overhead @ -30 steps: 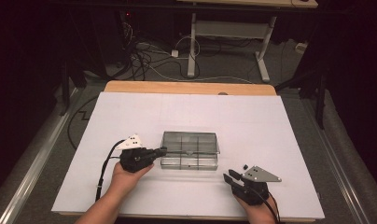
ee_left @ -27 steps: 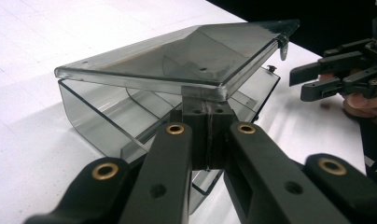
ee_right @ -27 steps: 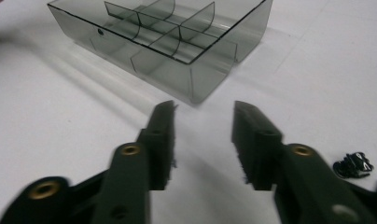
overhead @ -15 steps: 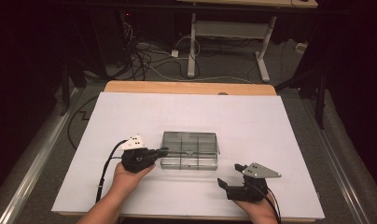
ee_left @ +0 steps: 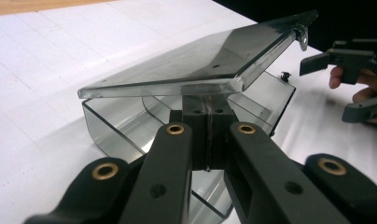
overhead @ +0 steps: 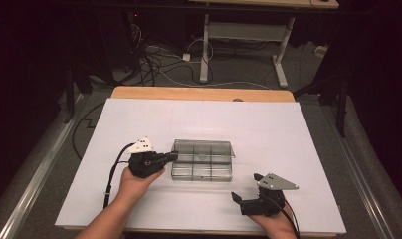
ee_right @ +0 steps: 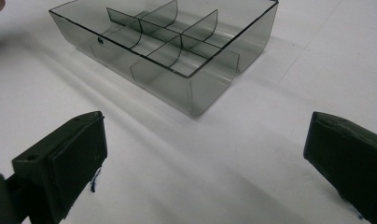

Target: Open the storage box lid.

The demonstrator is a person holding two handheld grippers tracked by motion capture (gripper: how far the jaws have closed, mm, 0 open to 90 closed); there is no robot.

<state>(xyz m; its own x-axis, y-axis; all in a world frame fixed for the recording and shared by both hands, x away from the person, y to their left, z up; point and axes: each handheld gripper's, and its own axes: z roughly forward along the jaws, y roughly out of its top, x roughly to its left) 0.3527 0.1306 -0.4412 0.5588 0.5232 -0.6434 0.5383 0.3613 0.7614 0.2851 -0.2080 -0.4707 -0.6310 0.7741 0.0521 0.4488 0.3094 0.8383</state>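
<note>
Now the left gripper point(overhead: 161, 160) has its jaws clamped on the short end wall of the clear smoky plastic divided box point(overhead: 203, 162), under its raised lid point(ee_left: 200, 60); the right gripper point(overhead: 246, 188), jaws just opened wide and empty, rests near it on the white desk point(overhead: 288, 134).

Both grippers are black. The left gripper point(overhead: 171, 157) carries a pale three-cornered plate and trails a black cable; brass-coloured rivets sit in its linkage arms. The right gripper point(overhead: 246, 187) has a grey three-cornered plate, flat rectangular pads and a black cable. Both forearms are bare.

Glossy smoky clear-plastic box point(overhead: 203, 159), matt white table point(overhead: 268, 129)
</note>
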